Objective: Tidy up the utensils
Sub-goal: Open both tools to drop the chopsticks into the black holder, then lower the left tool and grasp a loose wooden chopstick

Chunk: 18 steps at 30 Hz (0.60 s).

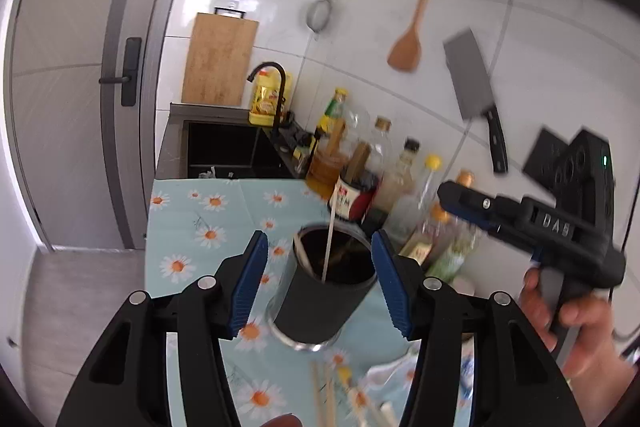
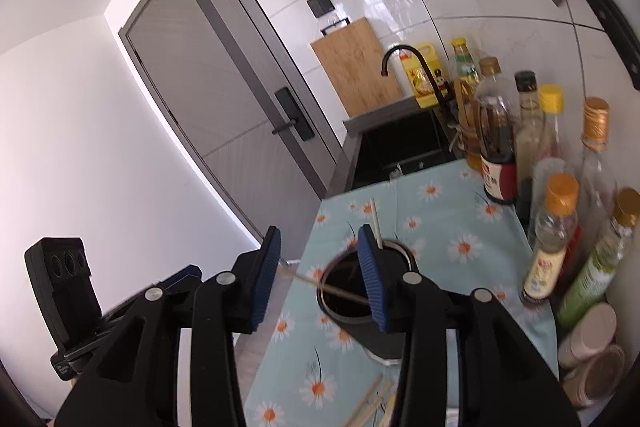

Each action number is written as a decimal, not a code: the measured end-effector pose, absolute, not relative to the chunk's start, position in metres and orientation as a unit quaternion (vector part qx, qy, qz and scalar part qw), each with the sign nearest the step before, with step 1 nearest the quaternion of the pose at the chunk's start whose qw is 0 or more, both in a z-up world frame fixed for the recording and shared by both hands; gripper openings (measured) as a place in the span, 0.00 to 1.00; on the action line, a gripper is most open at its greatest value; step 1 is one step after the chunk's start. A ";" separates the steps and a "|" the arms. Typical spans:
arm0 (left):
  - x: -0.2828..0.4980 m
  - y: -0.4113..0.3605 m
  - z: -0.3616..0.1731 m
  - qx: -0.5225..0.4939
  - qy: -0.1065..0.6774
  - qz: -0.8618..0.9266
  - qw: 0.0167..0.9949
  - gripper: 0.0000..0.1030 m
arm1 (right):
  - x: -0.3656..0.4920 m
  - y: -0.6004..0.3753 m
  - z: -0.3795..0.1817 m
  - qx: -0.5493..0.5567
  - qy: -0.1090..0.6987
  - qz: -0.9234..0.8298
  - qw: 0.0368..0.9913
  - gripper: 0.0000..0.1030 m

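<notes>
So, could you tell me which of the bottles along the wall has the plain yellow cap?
The tall clear bottle between the black-capped and gold-capped ones.

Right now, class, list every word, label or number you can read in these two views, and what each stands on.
"DAB": raised letters on the black body of the right hand-held gripper.
Red-and-white label on the dark sauce bottle: too blurred to read.
Yellow label on the orange-capped clear bottle: too blurred to read.
</notes>
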<state>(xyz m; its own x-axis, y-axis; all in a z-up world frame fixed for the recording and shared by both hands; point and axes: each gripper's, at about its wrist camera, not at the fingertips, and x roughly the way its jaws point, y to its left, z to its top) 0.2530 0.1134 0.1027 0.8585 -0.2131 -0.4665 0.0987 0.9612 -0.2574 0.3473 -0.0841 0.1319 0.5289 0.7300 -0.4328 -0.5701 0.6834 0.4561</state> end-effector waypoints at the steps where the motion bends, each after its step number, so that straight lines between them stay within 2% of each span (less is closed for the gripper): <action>1: 0.245 0.109 0.100 -0.097 0.266 -0.095 0.955 0.51 | 0.341 -0.088 0.130 0.123 0.313 0.370 0.866 0.40; 12: 0.190 0.093 0.058 -0.011 0.354 -0.175 0.918 0.51 | 0.278 -0.128 0.098 0.097 0.383 0.355 0.847 0.43; 15: 0.176 0.086 0.046 0.016 0.377 -0.195 0.905 0.51 | 0.262 -0.136 0.086 0.071 0.407 0.336 0.846 0.53; 16: 0.173 0.084 0.043 0.020 0.383 -0.201 0.901 0.51 | 0.254 -0.139 0.081 0.057 0.414 0.319 0.851 0.60; 18: 0.166 0.078 0.036 0.028 0.399 -0.221 0.890 0.51 | 0.245 -0.143 0.074 0.050 0.419 0.318 0.849 0.61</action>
<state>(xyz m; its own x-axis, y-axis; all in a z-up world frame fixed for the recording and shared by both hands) 0.1660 0.0784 0.0357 0.5846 -0.3707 -0.7217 0.4155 0.9008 -0.1262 0.2453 -0.1434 0.0741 0.4461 0.5825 -0.6795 -0.4982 0.7923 0.3522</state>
